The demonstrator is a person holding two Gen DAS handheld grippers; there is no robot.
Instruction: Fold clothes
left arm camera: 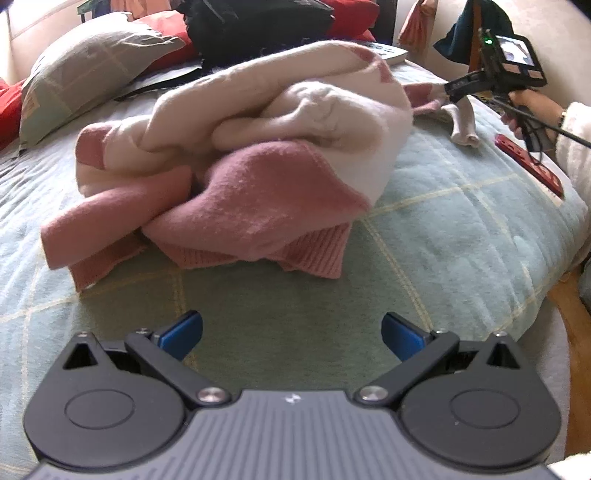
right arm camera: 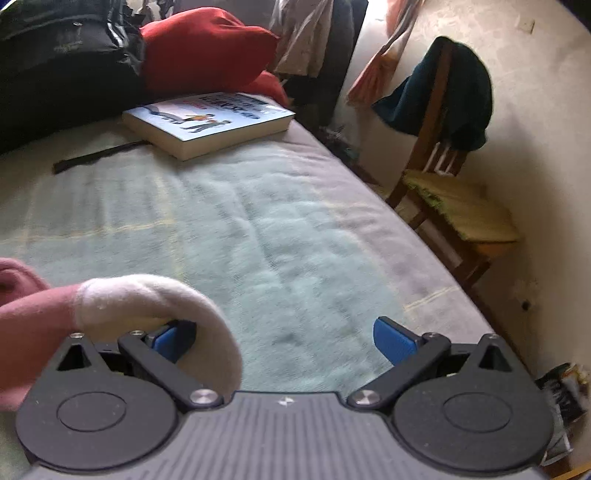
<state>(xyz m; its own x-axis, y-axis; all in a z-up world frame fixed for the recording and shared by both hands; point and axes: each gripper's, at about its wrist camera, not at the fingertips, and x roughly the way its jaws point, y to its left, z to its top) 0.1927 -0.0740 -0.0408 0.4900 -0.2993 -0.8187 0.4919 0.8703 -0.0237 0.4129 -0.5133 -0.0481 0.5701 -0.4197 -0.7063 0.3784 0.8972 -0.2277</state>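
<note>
A bed (left arm camera: 461, 221) covered in a pale green checked quilt carries a crumpled pink-and-cream sweater (left arm camera: 240, 158) near its middle. A patterned pillow (left arm camera: 85, 70) lies at far left, a black bag (left arm camera: 255, 26) and red cushions (right arm camera: 207, 48) at the far end, a paperback book (right arm camera: 210, 122) beside them, and a white sock (left arm camera: 463, 123) and red flat object (left arm camera: 530, 164) at right.

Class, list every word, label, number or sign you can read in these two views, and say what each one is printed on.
Book cover: a blue title and smaller red lettering, both too blurred to read.
Right gripper's camera screen: too small to read.
Small white mark on each gripper body: a logo, not text.
Nothing else legible.
</note>
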